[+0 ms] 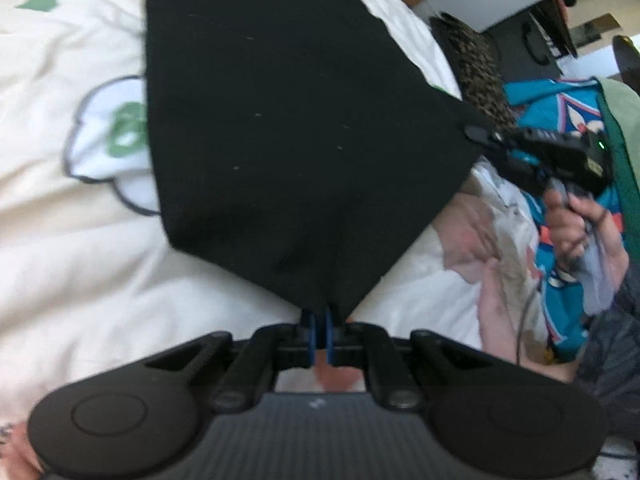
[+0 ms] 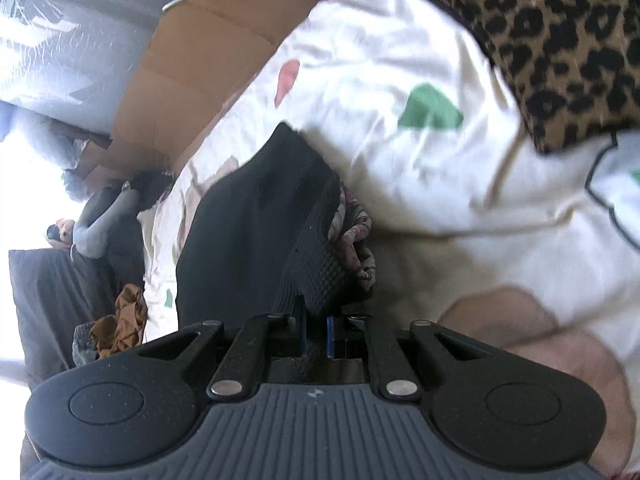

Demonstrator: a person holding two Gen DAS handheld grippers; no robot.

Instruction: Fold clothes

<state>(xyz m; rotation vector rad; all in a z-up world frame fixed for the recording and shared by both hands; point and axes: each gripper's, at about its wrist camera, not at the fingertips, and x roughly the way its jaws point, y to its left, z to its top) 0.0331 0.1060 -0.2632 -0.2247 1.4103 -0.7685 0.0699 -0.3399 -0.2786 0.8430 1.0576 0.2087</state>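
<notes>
A black garment (image 1: pixel 288 128) hangs stretched over the white patterned bedspread (image 1: pixel 60 216). My left gripper (image 1: pixel 319 312) is shut on its near corner, the cloth running up between the blue pads. At the right of the left wrist view my right gripper (image 1: pixel 478 134), held by a hand (image 1: pixel 576 224), pinches the garment's right corner. In the right wrist view the black garment (image 2: pixel 248 224) fills the space ahead of my right gripper (image 2: pixel 316 320), which is shut on a textured edge of it.
A leopard-print cloth (image 2: pixel 560 36) lies on the bedspread (image 2: pixel 400 184) at the far right. A teal and blue patterned garment (image 1: pixel 560 120) sits beside the bed. A cardboard box (image 2: pixel 192 64) stands behind the bed. More crumpled clothes (image 2: pixel 120 320) lie at the left.
</notes>
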